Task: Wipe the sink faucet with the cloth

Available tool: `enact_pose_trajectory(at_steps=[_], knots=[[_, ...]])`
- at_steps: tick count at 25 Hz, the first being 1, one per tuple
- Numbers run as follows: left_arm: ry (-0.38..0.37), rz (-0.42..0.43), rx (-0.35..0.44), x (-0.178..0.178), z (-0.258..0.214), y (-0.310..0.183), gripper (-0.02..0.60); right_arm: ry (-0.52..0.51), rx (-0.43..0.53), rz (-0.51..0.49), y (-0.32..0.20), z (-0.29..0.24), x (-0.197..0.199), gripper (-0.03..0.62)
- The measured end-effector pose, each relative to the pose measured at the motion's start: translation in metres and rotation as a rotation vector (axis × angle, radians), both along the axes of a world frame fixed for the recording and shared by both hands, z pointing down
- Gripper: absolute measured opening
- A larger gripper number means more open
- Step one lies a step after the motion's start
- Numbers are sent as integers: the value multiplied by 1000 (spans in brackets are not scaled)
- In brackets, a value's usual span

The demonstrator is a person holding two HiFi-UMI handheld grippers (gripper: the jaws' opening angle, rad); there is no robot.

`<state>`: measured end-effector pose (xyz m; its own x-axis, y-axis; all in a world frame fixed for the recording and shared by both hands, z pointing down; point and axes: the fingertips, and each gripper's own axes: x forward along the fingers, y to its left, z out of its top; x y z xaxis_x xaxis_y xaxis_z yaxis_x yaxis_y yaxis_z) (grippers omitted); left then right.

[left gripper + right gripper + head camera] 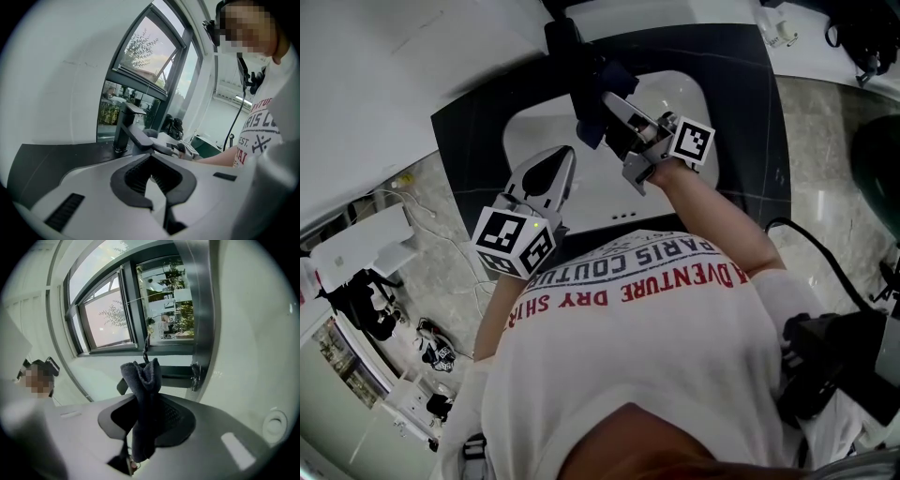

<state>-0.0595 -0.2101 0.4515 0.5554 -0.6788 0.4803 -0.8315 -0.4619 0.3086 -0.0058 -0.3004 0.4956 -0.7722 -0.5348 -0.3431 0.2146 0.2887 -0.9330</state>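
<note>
One cloth is sitting pinched in my right gripper, just beside the faucet. My left gripper is hovering closed and empty. I'm likely starting the wipe, and next I'm needing firm contact along the spout.

a white sink sits in a dark table. a black faucet stands at the far edge of the sink. the right gripper reaches over the sink, close to the faucet. a dark blue cloth is bunched at its tip, and the cloth looks like it touches the faucet low down. the left gripper is over the near left side of the sink, apart from the faucet, with its tip pointing toward the far edge. the person wears a white shirt with red and grey letters. a black cable lies on the pale floor at the right.
</note>
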Motion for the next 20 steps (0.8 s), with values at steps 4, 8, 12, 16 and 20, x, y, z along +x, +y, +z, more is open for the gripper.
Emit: enact_pose_trajectory(at_steps=[4,8,12,16,20], knots=[[11,0,-5,-5,0,-12,2,-18,-54,-11,5,-1,1,77],[24,-3,-10,-10,1,-17,2,41,-71,2,7,4,2,76],[23,-21,15,-15,-8,-13,2,360,93,44,4,-8,8,77],[22,-64,41,-24,-21,-5,2,762,408,66,12,-30,22,77],[17,-80,77,-31,-39,2,2,772,512,53,26,-70,17,77]])
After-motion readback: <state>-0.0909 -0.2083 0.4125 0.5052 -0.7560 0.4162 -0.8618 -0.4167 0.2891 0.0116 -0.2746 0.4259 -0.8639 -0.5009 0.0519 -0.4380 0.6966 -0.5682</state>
